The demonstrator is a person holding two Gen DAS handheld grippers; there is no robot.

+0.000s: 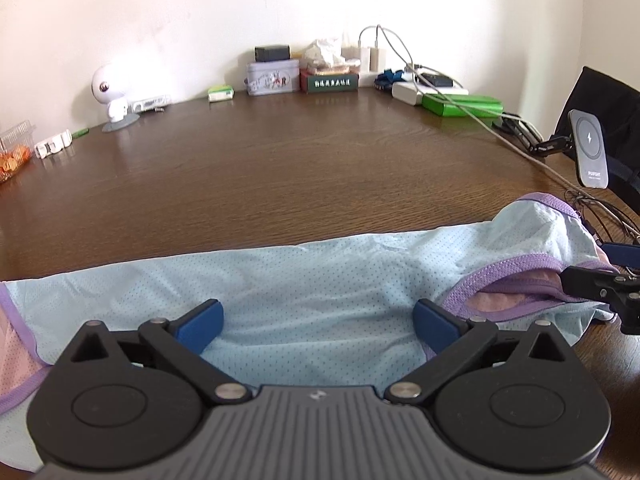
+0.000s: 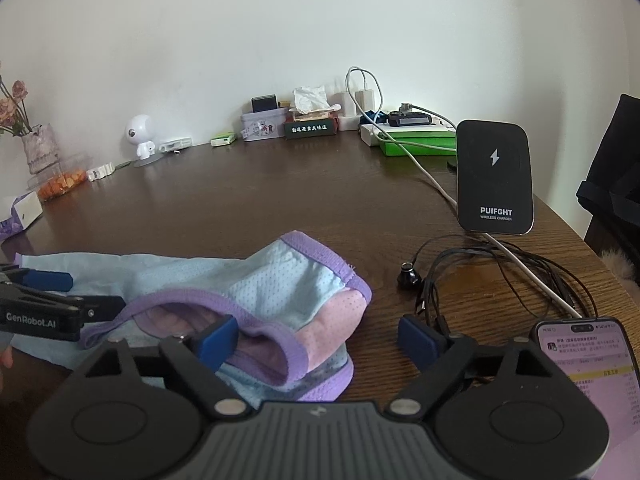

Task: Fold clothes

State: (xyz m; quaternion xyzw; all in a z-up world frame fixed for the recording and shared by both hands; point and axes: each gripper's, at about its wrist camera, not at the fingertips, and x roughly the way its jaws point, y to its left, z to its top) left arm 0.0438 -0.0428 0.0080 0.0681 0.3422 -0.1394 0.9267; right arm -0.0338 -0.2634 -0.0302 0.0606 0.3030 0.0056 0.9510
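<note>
The light-blue garment (image 1: pixel 304 280) is laid flat on the table (image 1: pixel 280 160), long axis running left to right, purple-edged opening at the right. The left gripper (image 1: pixel 318 326) and right gripper (image 2: pixel 318 338) are held wide apart, nothing clamped

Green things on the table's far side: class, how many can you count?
3: a small green-and-white box near the wall left of the tin, a flat green box under the cables, a tiny green item beside the white robot figure. Others may be hidden.
</note>
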